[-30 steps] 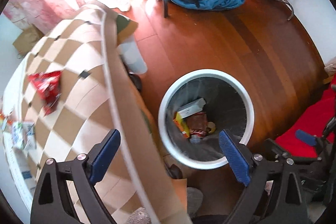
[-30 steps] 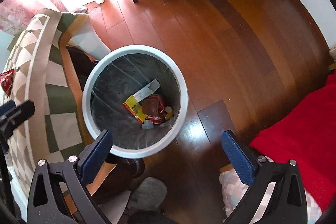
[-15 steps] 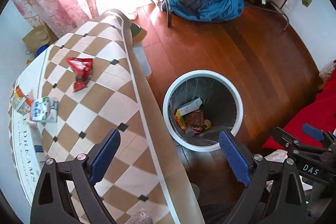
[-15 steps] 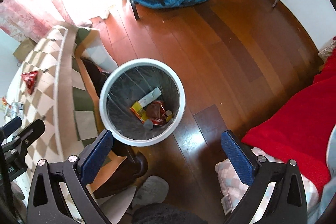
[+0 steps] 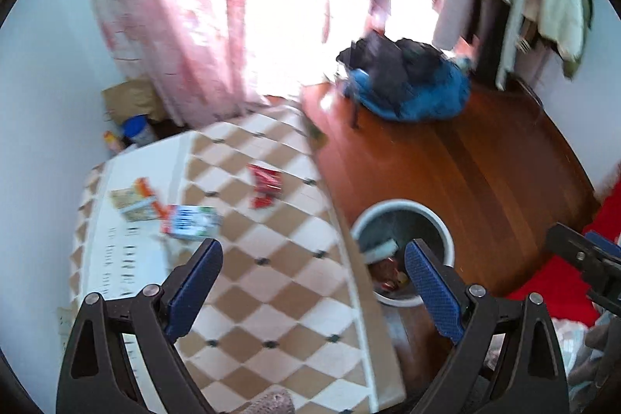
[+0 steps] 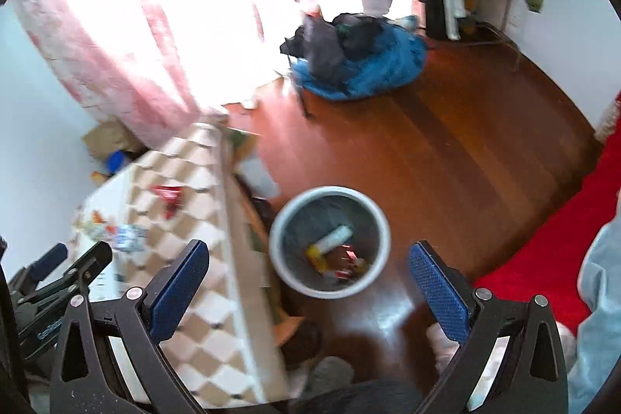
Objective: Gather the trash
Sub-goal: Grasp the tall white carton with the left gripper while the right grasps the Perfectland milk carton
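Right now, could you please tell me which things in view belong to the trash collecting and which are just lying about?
Part of the job:
- red crumpled snack wrapper on the checked tablecloth
- blue-and-white carton
- orange-and-green flat packet
- round white-rimmed waste bin
- left gripper and right gripper, both open

Just lying about:
- blue and black clothes heap
- pink curtain
- red blanket

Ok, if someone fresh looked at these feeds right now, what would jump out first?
Probably the white-rimmed trash bin on the wooden floor beside the table, with wrappers already inside. Next, the litter left on the checkered tablecloth: a red snack wrapper near the middle, and a small blue-and-white carton with more packaging toward the wall side. Both grippers, left and right, are open and empty.
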Available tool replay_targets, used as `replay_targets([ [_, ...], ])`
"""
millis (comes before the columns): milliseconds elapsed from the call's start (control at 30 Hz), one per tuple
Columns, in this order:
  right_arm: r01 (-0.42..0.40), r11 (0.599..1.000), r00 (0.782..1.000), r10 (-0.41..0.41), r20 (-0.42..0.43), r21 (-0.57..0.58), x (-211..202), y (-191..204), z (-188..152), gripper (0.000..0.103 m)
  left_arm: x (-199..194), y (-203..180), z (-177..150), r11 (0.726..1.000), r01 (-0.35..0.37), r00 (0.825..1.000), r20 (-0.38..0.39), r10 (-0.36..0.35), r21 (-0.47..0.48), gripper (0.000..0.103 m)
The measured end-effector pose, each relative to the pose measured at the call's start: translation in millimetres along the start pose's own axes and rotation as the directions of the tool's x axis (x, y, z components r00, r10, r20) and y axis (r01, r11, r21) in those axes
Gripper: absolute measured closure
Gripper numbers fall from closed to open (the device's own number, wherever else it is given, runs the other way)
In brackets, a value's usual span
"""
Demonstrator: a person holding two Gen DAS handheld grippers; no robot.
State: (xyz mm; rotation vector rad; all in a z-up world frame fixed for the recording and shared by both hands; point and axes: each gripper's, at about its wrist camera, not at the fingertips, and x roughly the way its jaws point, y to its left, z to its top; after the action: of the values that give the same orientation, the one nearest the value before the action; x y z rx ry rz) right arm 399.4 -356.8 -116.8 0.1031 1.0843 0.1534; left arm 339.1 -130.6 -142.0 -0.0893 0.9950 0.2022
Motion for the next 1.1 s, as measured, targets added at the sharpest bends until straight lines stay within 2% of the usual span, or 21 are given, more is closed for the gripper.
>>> replay_targets([
  [167,-0.065,0.996,0.997,0.062,-0.048,-0.057,22,61,-13,0.0,5,78,-12,0.989,-0.119,0.993,-0.026,0.117,-0.092,0.007],
  [300,-0.115,0.99,0.983,0.103,-0.151,-0.076,74,107,-36,0.0,50,150,-39,0.96,-0.209,0.971,-0.158,0.18,-0.186,0.007],
  [400,-0.163,0.983,0.958,0.136,-0.253,-0.087,123,143,-56,0.0,90,179,-58,0.951,-0.22,0.955,-0.245,0.166,-0.216,0.008],
  [467,-0.182,0.978,0.939,0.143,-0.312,-0.099,148,163,-66,0.0,118,190,-67,0.953,-0.196,0.952,-0.277,0.129,-0.229,0.008],
  [533,-0.188,0.973,0.929,0.132,-0.346,-0.135,169,182,-71,0.0,144,193,-73,0.956,-0.179,0.945,-0.312,0.101,-0.232,0.013],
  [600,-0.192,0.966,0.922,0.116,-0.369,-0.176,184,199,-70,0.0,165,195,-75,0.96,-0.167,0.934,-0.347,0.081,-0.225,0.036],
  [633,-0.19,0.961,0.922,0.104,-0.374,-0.201,190,207,-68,0.0,174,193,-75,0.961,-0.169,0.926,-0.368,0.08,-0.217,0.043],
  [667,-0.19,0.957,0.922,0.096,-0.375,-0.221,196,212,-64,0.0,182,195,-76,0.962,-0.172,0.92,-0.383,0.08,-0.212,0.06],
  [700,-0.186,0.95,0.924,0.083,-0.372,-0.252,200,220,-60,0.0,185,198,-78,0.961,-0.177,0.918,-0.387,0.084,-0.213,0.073],
  [800,-0.196,0.91,0.929,0.053,-0.366,-0.366,213,251,-47,0.0,178,210,-80,0.952,-0.178,0.932,-0.352,0.082,-0.248,0.073],
  [867,-0.199,0.868,0.934,0.026,-0.357,-0.456,222,275,-39,0.0,167,227,-83,0.939,-0.212,0.939,-0.323,0.119,-0.27,0.073],
  [1033,-0.212,0.737,0.931,-0.048,-0.361,-0.642,257,346,-33,0.0,156,274,-97,0.886,-0.318,0.923,-0.324,0.208,-0.336,0.073],
  [1100,-0.224,0.685,0.927,-0.071,-0.369,-0.693,269,369,-39,0.0,158,287,-102,0.877,-0.33,0.918,-0.336,0.211,-0.351,0.073],
])
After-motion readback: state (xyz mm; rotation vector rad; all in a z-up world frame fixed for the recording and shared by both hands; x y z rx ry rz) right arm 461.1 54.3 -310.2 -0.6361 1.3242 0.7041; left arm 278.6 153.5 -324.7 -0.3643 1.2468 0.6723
